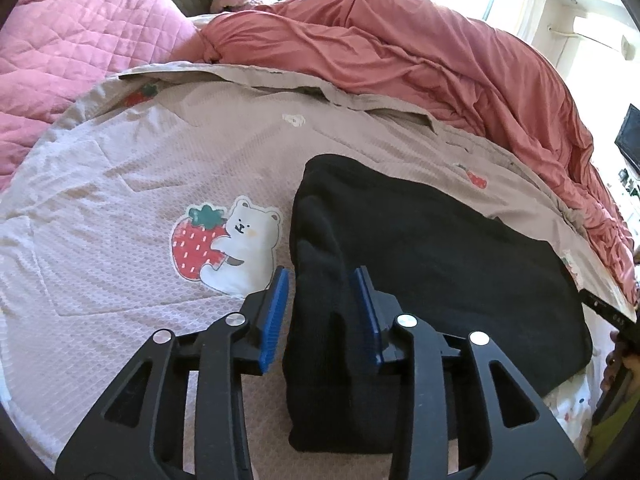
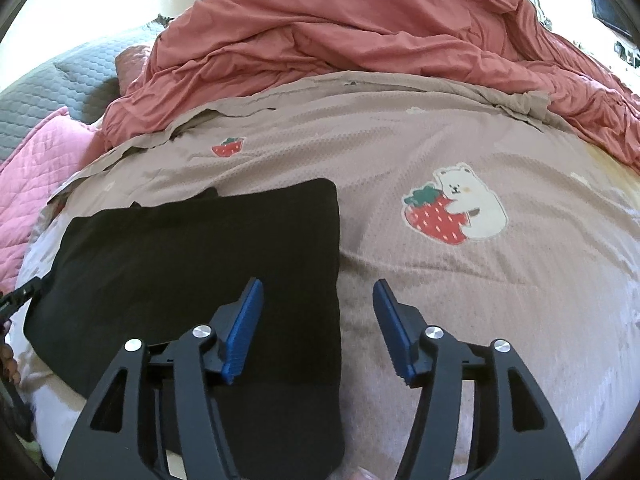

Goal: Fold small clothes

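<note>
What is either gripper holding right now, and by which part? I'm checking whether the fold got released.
Nothing is held. The left gripper and right gripper both stand open over edges of the folded black garment, pads not pressing it.

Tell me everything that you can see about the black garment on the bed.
The black garment is soft, matte, knit-like cloth, folded into a rough rectangle with several layers at its left edge. It lies flat on the beige bedspread printed with a bear and strawberry. The open left gripper straddles its left edge; the open right gripper straddles its right edge. Neither visibly presses it.
</note>
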A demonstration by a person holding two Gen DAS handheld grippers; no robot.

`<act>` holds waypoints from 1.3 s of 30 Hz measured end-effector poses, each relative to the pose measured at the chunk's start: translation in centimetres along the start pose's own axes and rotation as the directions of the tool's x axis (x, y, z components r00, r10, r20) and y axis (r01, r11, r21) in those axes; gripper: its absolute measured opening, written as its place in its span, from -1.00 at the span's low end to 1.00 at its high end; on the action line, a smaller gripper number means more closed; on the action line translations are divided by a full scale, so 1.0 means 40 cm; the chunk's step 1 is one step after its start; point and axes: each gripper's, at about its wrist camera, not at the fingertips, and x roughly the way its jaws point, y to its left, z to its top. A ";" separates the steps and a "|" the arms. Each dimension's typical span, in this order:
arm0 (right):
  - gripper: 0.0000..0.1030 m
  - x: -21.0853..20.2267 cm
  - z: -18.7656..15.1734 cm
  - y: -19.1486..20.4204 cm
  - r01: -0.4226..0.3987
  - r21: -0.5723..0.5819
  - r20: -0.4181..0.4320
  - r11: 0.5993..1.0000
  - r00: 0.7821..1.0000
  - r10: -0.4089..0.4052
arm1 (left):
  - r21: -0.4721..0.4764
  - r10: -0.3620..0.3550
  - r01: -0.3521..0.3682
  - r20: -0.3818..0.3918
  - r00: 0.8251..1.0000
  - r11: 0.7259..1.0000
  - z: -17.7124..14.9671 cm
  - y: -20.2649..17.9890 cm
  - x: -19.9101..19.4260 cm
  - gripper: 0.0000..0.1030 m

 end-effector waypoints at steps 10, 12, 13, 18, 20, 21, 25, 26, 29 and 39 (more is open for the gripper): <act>0.22 -0.030 -0.050 -0.008 -0.022 0.010 -0.027 1.000 0.999 0.022 | -0.005 0.000 0.000 0.020 1.000 1.000 -0.016 0.013 -0.041 -0.22; 0.22 -0.032 -0.055 -0.007 -0.027 0.011 -0.031 1.000 0.999 0.027 | -0.010 0.003 -0.003 0.022 1.000 1.000 -0.021 0.018 -0.047 -0.15; 0.22 -0.033 -0.058 -0.006 -0.030 0.011 -0.034 0.999 0.999 0.030 | -0.011 0.004 -0.004 0.023 1.000 1.000 -0.023 0.020 -0.050 -0.15; 0.22 -0.041 -0.073 0.005 -0.053 0.007 -0.043 0.999 0.998 0.053 | -0.015 0.009 -0.009 0.025 1.000 1.000 -0.037 0.025 -0.066 -0.05; 0.51 -0.043 -0.077 0.011 -0.062 0.004 -0.046 0.998 0.997 0.062 | -0.017 0.011 -0.011 0.019 1.000 1.000 -0.040 0.027 -0.066 -0.03; 0.53 -0.045 -0.078 0.013 -0.066 0.003 -0.043 0.998 0.997 0.066 | -0.020 0.012 -0.012 0.015 1.000 1.000 -0.041 0.029 -0.066 0.05; 0.53 -0.046 -0.087 0.020 -0.079 -0.003 -0.051 0.997 0.996 0.079 | -0.053 -0.003 0.002 -0.025 1.000 0.999 -0.054 0.045 -0.053 0.19; 0.53 -0.046 -0.088 0.020 -0.080 -0.002 -0.053 0.997 0.995 0.080 | -0.064 -0.010 0.007 -0.043 0.999 0.998 -0.057 0.050 -0.045 0.20; 0.53 -0.044 -0.090 0.017 -0.086 0.011 -0.055 0.996 0.995 0.087 | -0.080 -0.009 0.002 -0.087 0.996 0.997 -0.071 0.058 -0.019 0.23; 0.01 -0.016 -0.081 0.003 -0.137 0.077 -0.078 0.987 0.987 0.143 | -0.082 -0.051 0.045 -0.074 0.996 0.996 -0.081 0.046 -0.010 -0.20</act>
